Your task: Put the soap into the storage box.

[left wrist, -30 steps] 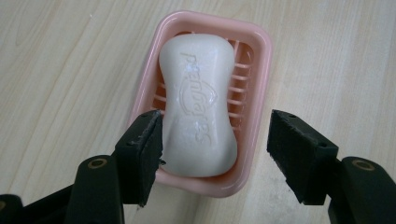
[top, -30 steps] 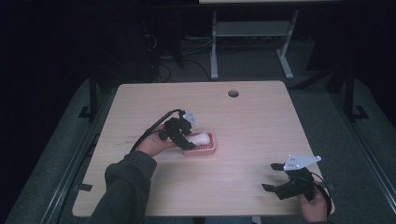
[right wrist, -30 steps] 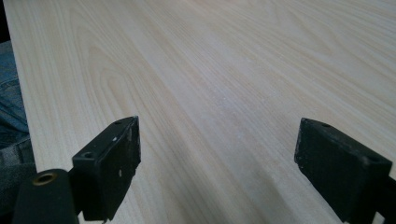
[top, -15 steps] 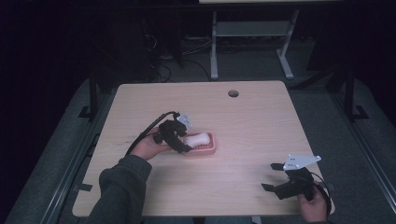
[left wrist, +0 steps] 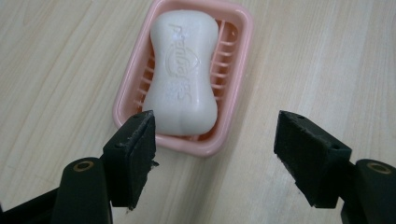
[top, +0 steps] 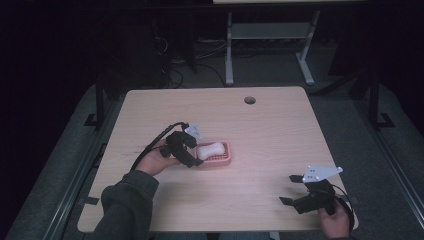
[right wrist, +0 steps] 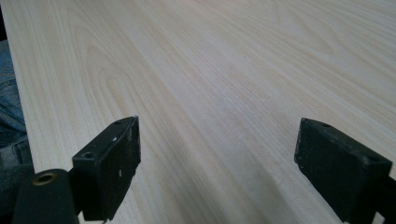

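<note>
A white bar of soap (left wrist: 183, 72) (top: 210, 149) lies in a pink slotted soap dish (left wrist: 236, 93) (top: 223, 158) near the middle of the wooden table (top: 260, 130). My left gripper (left wrist: 217, 154) (top: 191, 153) stands open just short of the dish's near end, its jaws wide apart and holding nothing. At the front right corner of the table my right gripper (right wrist: 217, 163) (top: 289, 189) is open over bare wood, with nothing between its jaws.
A round cable hole (top: 249, 100) sits near the table's far edge. The table's front edge runs close beside my right gripper. Dark floor, cables and a white stand (top: 270, 35) lie beyond the table.
My left gripper has drawn back leftward from over the soap dish, leaving the soap lying in it. The right gripper has stayed in place.
</note>
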The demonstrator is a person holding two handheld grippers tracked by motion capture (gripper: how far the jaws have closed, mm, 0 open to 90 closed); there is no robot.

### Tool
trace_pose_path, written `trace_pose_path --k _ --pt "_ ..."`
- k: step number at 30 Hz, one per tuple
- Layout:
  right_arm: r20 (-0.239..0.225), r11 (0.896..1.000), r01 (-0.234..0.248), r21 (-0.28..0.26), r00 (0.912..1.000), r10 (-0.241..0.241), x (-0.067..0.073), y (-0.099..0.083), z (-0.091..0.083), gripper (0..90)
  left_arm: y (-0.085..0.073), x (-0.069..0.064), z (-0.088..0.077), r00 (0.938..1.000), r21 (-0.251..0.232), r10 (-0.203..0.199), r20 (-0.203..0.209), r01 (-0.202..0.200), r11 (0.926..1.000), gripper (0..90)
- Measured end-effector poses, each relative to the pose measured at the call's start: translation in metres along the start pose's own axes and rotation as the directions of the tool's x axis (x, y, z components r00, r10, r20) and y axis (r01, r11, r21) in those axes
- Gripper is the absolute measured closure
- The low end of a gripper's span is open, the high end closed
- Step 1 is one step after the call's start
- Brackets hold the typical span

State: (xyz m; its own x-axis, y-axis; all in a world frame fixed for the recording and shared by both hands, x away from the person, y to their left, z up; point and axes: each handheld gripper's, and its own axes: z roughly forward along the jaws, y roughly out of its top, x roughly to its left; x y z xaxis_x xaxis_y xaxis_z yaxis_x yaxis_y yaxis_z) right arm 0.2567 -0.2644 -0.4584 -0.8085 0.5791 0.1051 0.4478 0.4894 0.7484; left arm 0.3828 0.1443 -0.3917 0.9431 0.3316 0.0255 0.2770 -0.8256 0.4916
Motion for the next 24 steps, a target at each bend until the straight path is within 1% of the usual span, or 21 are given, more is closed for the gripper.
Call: trace_pose_path --k 1,2,3,5,7,10,15,16,17,18,19,21,22,23,24 --pt "-0.001 1.000 0.001 0.001 1.0000 -0.001 0.000 0.000 0.000 14.2 -0.002 0.001 0.000 1.0000 0.002 0.002 -0.001 -0.002 1.0000 29.0" --pt "0.000 1.000 0.001 0.000 1.0000 -0.001 0.000 0.000 0.000 14.2 -0.003 0.000 0.000 0.9999 -0.003 -0.012 0.001 0.012 0.9999 28.8" --pt "0.000 1.000 0.001 0.001 1.0000 -0.001 0.000 0.000 0.000 14.2 -0.005 0.000 -0.001 1.0000 -0.001 -0.004 0.000 0.004 1.0000 28.7" --pt "0.001 1.000 0.002 0.001 1.0000 -0.002 0.000 0.000 0.001 14.2 -0.008 -0.001 -0.002 0.9998 -0.014 -0.018 -0.001 0.018 0.9998 28.5" --pt "0.002 1.000 -0.003 0.004 1.0000 0.003 0.000 0.000 0.000 14.1 -0.010 -0.002 -0.003 1.0000 -0.008 -0.008 -0.002 0.008 0.9999 28.1" --pt "0.006 1.000 -0.004 -0.001 1.0000 0.004 0.000 0.000 0.000 14.2 -0.013 -0.005 -0.003 0.9999 -0.011 -0.015 0.000 0.015 0.9998 27.8" --pt "0.009 1.000 -0.007 -0.002 0.9999 0.007 0.000 -0.001 0.000 14.2 -0.017 -0.008 -0.004 1.0000 -0.004 -0.005 0.002 0.005 1.0000 27.1" --pt "0.008 1.000 -0.006 0.000 0.9999 0.006 -0.001 -0.001 0.000 14.1 -0.018 -0.009 -0.004 1.0000 -0.010 -0.007 0.001 0.007 0.9999 27.1" --pt "0.008 1.000 -0.006 -0.001 0.9999 0.006 -0.001 -0.001 0.000 14.2 -0.018 -0.009 -0.004 1.0000 -0.008 -0.001 -0.003 0.001 1.0000 27.1" --pt "0.010 1.000 -0.004 0.001 0.9999 0.004 -0.001 -0.001 -0.001 14.1 -0.019 -0.010 -0.005 1.0000 -0.010 -0.006 -0.002 0.006 0.9999 26.9" --pt "0.007 1.000 -0.012 0.001 0.9999 0.012 -0.001 -0.001 -0.001 14.2 -0.020 -0.010 -0.005 1.0000 -0.012 -0.002 -0.004 0.002 0.9999 26.7" --pt "0.014 1.000 -0.008 -0.001 0.9999 0.008 -0.002 -0.001 -0.002 14.2 -0.022 -0.012 -0.007 1.0000 -0.020 -0.006 -0.002 0.006 0.9998 26.8" --pt "0.015 1.000 -0.009 -0.002 0.9998 0.009 -0.002 -0.002 -0.002 14.2 -0.023 -0.012 -0.007 1.0000 -0.027 -0.001 -0.005 0.001 0.9996 26.8" --pt "0.016 1.000 -0.010 -0.002 0.9998 0.010 -0.002 -0.002 -0.002 14.2 -0.024 -0.014 -0.006 0.9999 -0.031 -0.010 -0.003 0.010 0.9995 26.7" --pt "0.017 1.000 -0.011 -0.001 0.9998 0.011 -0.002 -0.002 -0.002 14.2 -0.025 -0.014 -0.007 1.0000 -0.031 -0.009 -0.002 0.009 0.9995 26.8"
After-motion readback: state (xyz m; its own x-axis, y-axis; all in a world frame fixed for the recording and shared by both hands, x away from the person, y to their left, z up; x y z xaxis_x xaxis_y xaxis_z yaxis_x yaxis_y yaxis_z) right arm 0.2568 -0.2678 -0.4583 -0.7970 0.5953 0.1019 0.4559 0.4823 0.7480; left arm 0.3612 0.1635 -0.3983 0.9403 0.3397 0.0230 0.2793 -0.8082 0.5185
